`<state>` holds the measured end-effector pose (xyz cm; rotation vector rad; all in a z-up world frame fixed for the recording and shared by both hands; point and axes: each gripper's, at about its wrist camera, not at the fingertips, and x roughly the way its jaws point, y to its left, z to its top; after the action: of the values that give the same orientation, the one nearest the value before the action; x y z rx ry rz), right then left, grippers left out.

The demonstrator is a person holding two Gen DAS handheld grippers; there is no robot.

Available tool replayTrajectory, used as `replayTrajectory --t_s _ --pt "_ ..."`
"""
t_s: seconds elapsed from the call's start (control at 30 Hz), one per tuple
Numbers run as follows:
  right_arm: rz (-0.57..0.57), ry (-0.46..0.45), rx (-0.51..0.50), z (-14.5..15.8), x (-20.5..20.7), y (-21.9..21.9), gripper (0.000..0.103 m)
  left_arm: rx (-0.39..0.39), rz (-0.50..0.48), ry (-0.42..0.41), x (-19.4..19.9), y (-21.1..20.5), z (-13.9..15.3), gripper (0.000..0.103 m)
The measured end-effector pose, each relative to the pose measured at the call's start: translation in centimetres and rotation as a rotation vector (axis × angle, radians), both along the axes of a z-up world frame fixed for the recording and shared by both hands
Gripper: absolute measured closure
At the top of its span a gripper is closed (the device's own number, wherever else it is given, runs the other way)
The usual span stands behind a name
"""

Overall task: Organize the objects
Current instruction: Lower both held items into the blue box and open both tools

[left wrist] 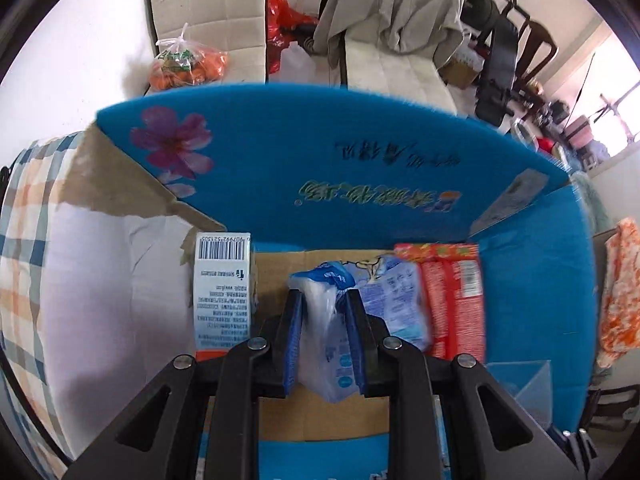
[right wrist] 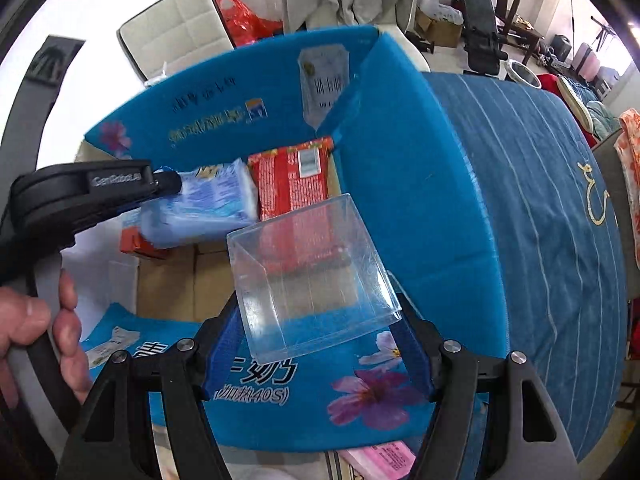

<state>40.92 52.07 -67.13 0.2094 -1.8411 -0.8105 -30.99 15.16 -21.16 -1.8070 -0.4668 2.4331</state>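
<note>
My left gripper [left wrist: 323, 296] is shut on a crinkly blue-and-white plastic packet [left wrist: 332, 344] and points down into a blue cardboard box [left wrist: 320, 128] with a pink flower print. Inside the box lie another blue packet [left wrist: 396, 300], red packets [left wrist: 452, 292] on the right and a white barcoded carton [left wrist: 222, 292] on the left. In the right wrist view my right gripper [right wrist: 316, 312] is shut on a clear plastic box [right wrist: 312, 276], held over the blue cardboard box's near flap [right wrist: 304, 412]. The left gripper [right wrist: 172, 184] with its blue packet [right wrist: 208, 208] shows there beside the red packets [right wrist: 296, 184].
A hand [right wrist: 36, 320] holds the left gripper's handle. The box rests on a bed with a blue striped cover [right wrist: 540, 220] and a checked sheet [left wrist: 24, 240]. A pink item [right wrist: 380, 460] lies by the near flap. Chairs [left wrist: 208, 20], clothes, bags and a weight bench stand behind.
</note>
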Motion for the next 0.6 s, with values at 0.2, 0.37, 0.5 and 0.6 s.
replayTrajectory --t_s 0.2,0.37,0.5,0.6 --pt "0.048 -0.021 0.033 1.5 0.2 0.1 0.03 -0.035 -0.02 -0.036 0.2 0.4 -1.4 0.084" --pt "0.088 -0.046 0.048 2.2 0.1 0.4 0.03 -0.032 -0.021 -0.053 0.5 0.3 -1.8 0.082" --pt "0.117 -0.055 0.048 2.7 0.1 0.3 0.03 -0.032 -0.025 -0.061 1.3 0.3 -1.1 0.077" --pt "0.14 -0.063 0.041 2.6 0.1 0.3 0.03 -0.05 -0.052 -0.049 2.3 0.7 0.0 0.04"
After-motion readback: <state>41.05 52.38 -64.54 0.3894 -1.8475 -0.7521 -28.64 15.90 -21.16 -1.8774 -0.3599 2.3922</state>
